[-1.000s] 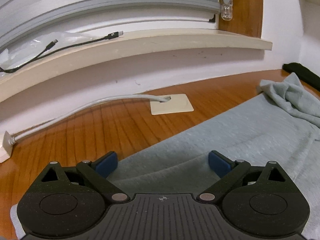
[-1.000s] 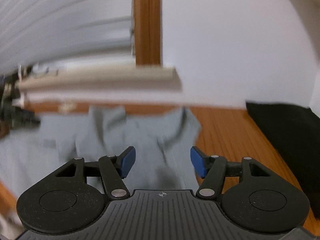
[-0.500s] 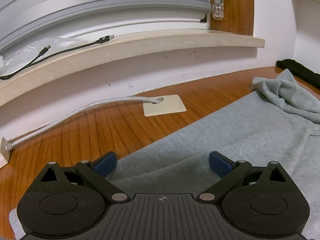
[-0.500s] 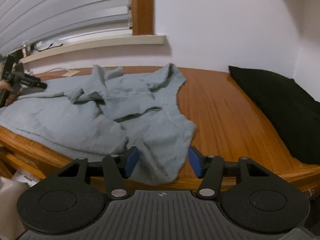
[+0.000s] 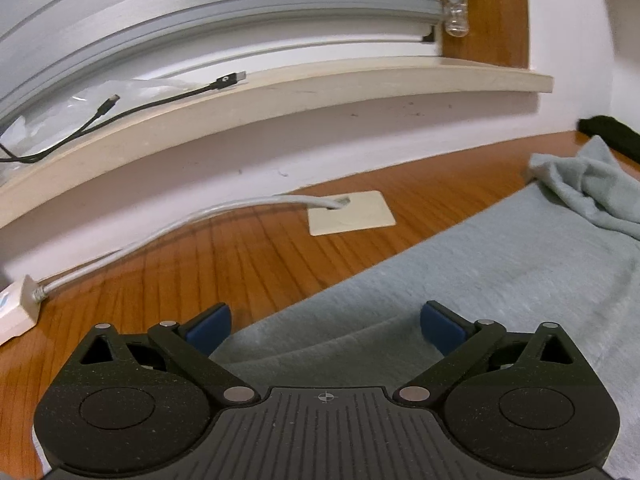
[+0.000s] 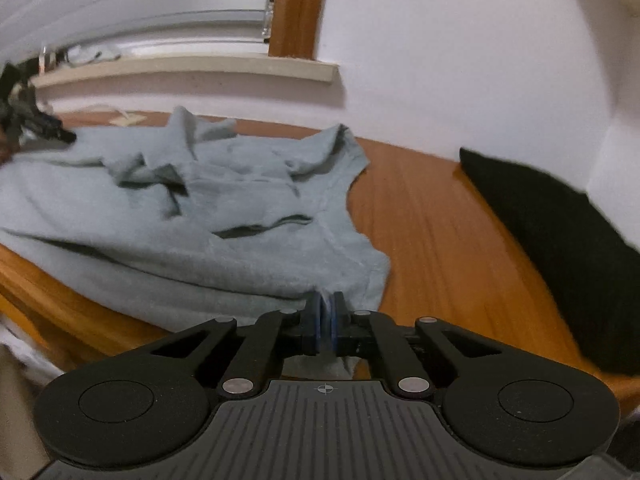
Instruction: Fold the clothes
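Observation:
A pale grey-blue garment (image 6: 224, 216) lies rumpled across the wooden table (image 6: 432, 224), with folds bunched near its far side. My right gripper (image 6: 326, 322) is shut on the garment's near corner, a thin strip of cloth pinched between the blue pads. In the left wrist view the same garment (image 5: 472, 280) spreads flat to the right. My left gripper (image 5: 326, 324) stands open low over the garment's edge, cloth lying between the spread fingers and no pad pressing on it. The left gripper (image 6: 44, 128) also shows far off at the garment's left end.
A black cloth (image 6: 560, 220) lies along the table's right side by the wall. A white cable (image 5: 168, 232) runs to a cream plate (image 5: 350, 213) on the table. A black cable (image 5: 120, 110) rests on the window sill (image 5: 320, 92) under the blinds.
My right gripper dropped toward the garment's near corner and closed on it. The left gripper stayed open in place over the cloth edge.

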The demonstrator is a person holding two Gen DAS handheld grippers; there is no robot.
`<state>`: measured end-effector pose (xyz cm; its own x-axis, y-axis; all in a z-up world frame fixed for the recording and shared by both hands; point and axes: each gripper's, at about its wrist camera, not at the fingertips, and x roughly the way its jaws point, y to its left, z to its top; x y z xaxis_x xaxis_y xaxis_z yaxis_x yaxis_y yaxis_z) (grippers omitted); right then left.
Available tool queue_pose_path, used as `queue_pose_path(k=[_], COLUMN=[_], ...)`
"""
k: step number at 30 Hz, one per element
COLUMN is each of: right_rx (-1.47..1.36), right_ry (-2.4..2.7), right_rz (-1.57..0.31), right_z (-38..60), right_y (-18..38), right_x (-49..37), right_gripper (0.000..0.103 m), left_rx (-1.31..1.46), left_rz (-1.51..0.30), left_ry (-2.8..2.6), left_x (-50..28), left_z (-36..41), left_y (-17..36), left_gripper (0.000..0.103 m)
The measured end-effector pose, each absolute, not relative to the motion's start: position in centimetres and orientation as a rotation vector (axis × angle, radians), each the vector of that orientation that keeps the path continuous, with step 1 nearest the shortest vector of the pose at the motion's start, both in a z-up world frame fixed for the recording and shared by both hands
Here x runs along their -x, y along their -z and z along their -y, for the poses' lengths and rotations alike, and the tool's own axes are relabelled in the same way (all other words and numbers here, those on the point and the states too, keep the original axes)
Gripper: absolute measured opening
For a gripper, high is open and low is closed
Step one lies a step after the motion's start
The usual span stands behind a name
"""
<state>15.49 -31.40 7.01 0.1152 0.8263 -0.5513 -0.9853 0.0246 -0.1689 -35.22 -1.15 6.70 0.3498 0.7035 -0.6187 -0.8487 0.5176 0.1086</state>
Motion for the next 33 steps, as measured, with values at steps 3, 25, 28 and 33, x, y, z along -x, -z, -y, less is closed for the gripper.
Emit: queue_pose_path(k=[3,25,28,33], right_rx=[0.589,0.429,0.411,0.44], right_ry=[-1.39,-1.478,-1.465,-1.473], right_rz=[-0.314,-0.406,-0.415,-0.4], right_z=[29.7,31.9,33.5,33.9], right_y=[-6.8,-7.5,-7.1,-7.5], right_x=[-15.6,-11.9,-12.5,-12.0], right_gripper=[0.0,0.007,0.006,0.01], left_rx=[0.275,0.139,0.127,0.117], left_rz=[-0.655,-0.7,-0.7,-0.702], left_ry=[-1.07,-0.919,-0.918,-0.92], left_x=[34.2,34.8,34.8,34.8], left_z=[0.4,3.6,3.8,3.9], left_y=[-6.7,-7.0,-6.9,-6.9], left_gripper=[0.101,0.103,0.103,0.103])
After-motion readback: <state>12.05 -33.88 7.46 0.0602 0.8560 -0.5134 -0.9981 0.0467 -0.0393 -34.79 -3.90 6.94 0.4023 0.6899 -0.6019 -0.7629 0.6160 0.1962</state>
